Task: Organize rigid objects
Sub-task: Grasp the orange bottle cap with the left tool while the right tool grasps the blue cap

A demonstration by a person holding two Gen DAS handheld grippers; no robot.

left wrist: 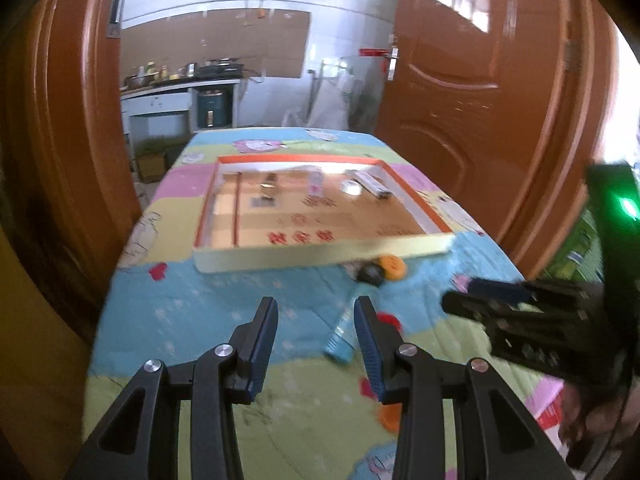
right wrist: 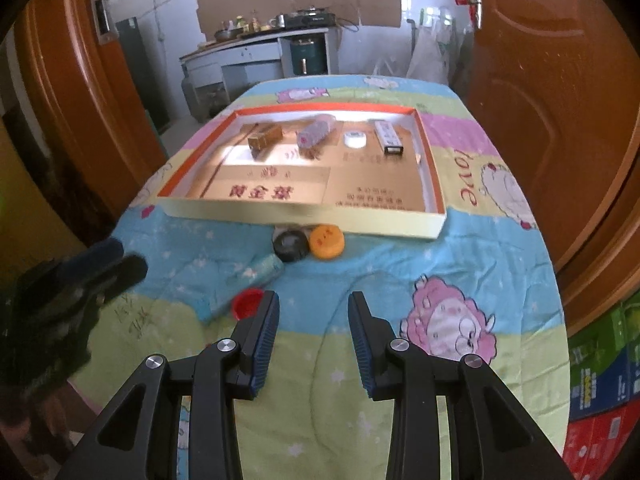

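Both tongs hang wide apart and empty above the quilted table: left gripper (left wrist: 316, 312) and right gripper (right wrist: 314, 306). From the right gripper, the red cap (right wrist: 247, 303) lies at ten o'clock, the orange cap (right wrist: 327, 241) and black ring (right wrist: 291, 245) at twelve, just before the shallow box (right wrist: 304, 212).

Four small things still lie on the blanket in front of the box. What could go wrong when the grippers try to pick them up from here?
1. The black ring and the orange cap lie side by side against the box wall, so closing on one may push the other away.
2. The teal tube is round and lies on a soft, wrinkled blanket; it may roll or slip from the fingers.
3. The red cap is low and flat, so the open right gripper may pinch fabric instead.
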